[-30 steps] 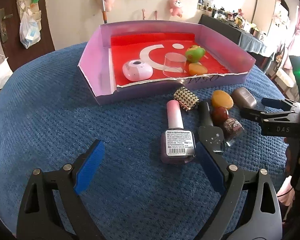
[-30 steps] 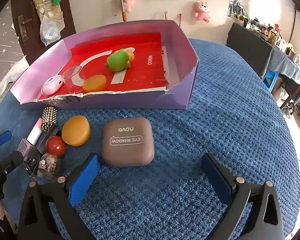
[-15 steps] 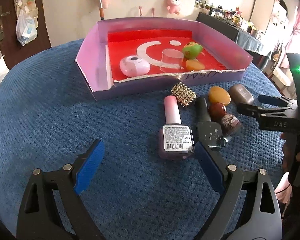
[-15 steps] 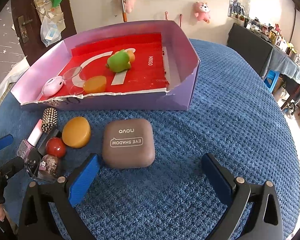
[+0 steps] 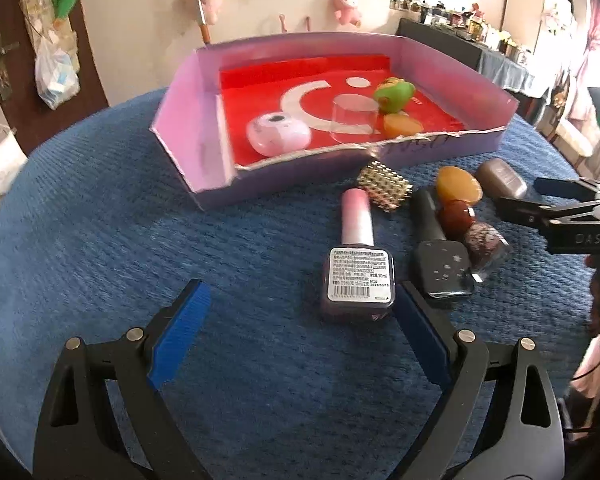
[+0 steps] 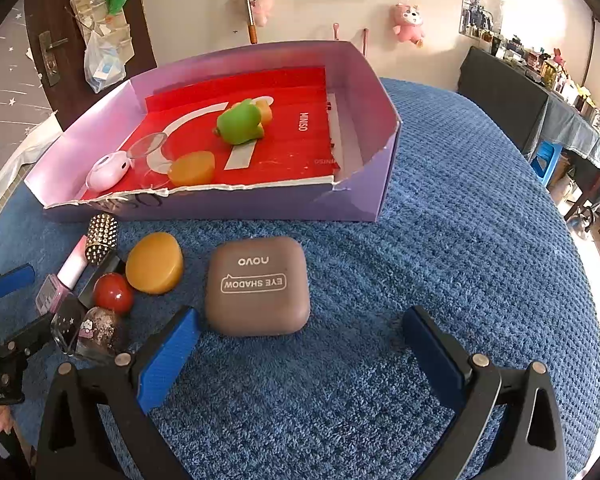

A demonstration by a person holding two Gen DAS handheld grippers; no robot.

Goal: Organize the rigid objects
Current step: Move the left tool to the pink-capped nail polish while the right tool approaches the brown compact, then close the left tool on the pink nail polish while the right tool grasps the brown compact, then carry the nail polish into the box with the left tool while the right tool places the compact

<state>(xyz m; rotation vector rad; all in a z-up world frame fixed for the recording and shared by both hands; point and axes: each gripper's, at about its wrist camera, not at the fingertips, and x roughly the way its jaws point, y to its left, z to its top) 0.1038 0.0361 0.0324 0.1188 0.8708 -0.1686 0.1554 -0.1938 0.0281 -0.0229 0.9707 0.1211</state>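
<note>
My left tongs (image 5: 296,334) edged closer to the pink square nail-polish bottle (image 5: 358,270); both tongs apart, nothing gripped, right tongs (image 6: 300,354) idle.

Bare blue cloth (image 6: 460,240) right of eye-shadow case (image 6: 258,286).
</note>
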